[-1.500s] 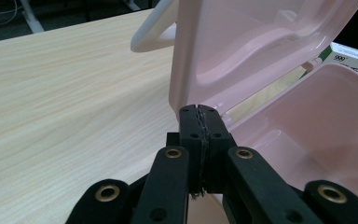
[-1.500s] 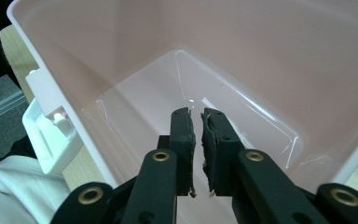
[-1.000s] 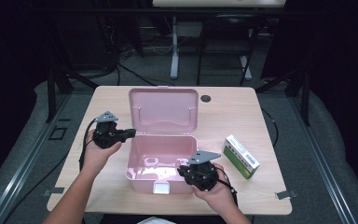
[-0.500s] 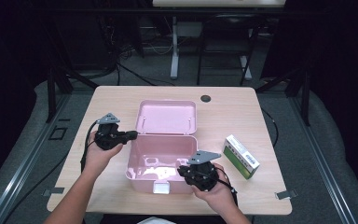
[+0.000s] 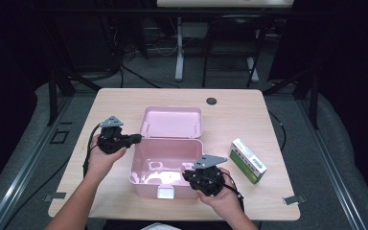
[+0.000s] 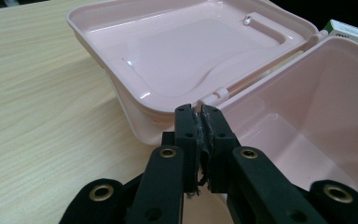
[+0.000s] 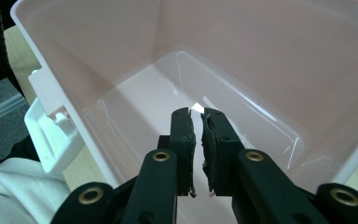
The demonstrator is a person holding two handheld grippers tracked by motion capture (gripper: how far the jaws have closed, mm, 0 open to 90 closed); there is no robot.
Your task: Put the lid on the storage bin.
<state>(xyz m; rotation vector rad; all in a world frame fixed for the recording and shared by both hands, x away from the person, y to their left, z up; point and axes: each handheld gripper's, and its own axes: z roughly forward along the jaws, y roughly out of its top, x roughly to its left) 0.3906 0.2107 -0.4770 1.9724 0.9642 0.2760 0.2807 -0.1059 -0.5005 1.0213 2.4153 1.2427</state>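
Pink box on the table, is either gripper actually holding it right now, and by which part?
Neither holds it. The left gripper is shut with nothing between its jaws, beside the pink box near its hinge. The right gripper, also shut on nothing, hangs over the box's open inside.

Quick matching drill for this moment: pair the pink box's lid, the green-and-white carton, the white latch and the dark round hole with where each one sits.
Things:
1. hinged lid of the pink plastic box
2. green-and-white cardboard carton
3. white plastic latch
4. dark round hole in the wooden tabletop

Places:
A. on the box's near wall
B. far edge of the table
C. swung open behind the box
D. right of the box

Pairs: 1-C, 2-D, 3-A, 4-B
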